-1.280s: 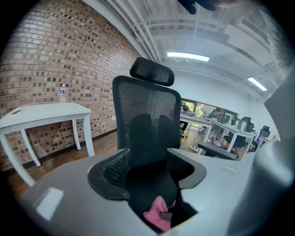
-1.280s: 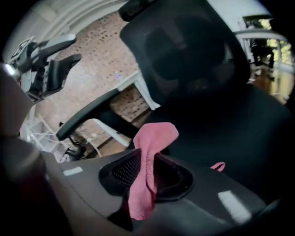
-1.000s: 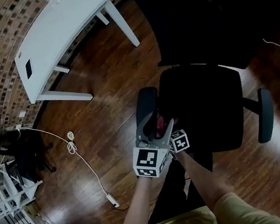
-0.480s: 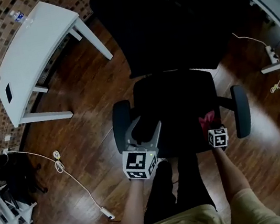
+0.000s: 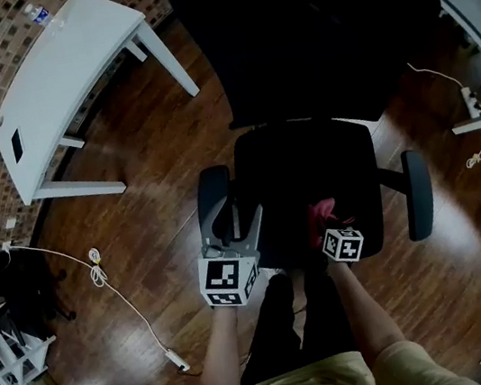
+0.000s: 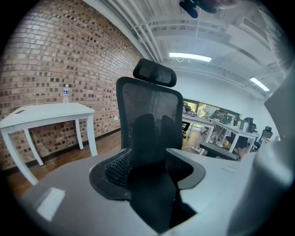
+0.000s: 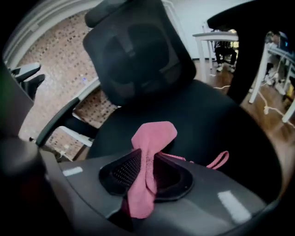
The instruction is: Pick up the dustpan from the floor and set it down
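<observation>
I see no dustpan in these views. My left gripper (image 5: 230, 225) hovers by the front left corner of a black office chair's seat (image 5: 309, 166), close to the left armrest (image 5: 212, 199). Its jaws stand apart, closing a little, with nothing between them (image 6: 147, 168). My right gripper (image 5: 323, 224) is over the seat's front edge, shut on a pink cloth (image 5: 321, 213). In the right gripper view the cloth (image 7: 152, 138) sticks up between the pads and hangs below them, with a pink loop (image 7: 219, 160) lying on the seat.
The chair's tall mesh back (image 5: 305, 30) and right armrest (image 5: 417, 194) stand ahead. A white table (image 5: 66, 79) with a water bottle (image 5: 35, 13) is against the brick wall at left. A white cable (image 5: 99, 275) trails over the wooden floor; desk legs and cords are at right (image 5: 474, 111).
My right gripper, which was beside the left one, swung right along the seat's front with the pink cloth, then came partway back. The left gripper stayed near the left armrest.
</observation>
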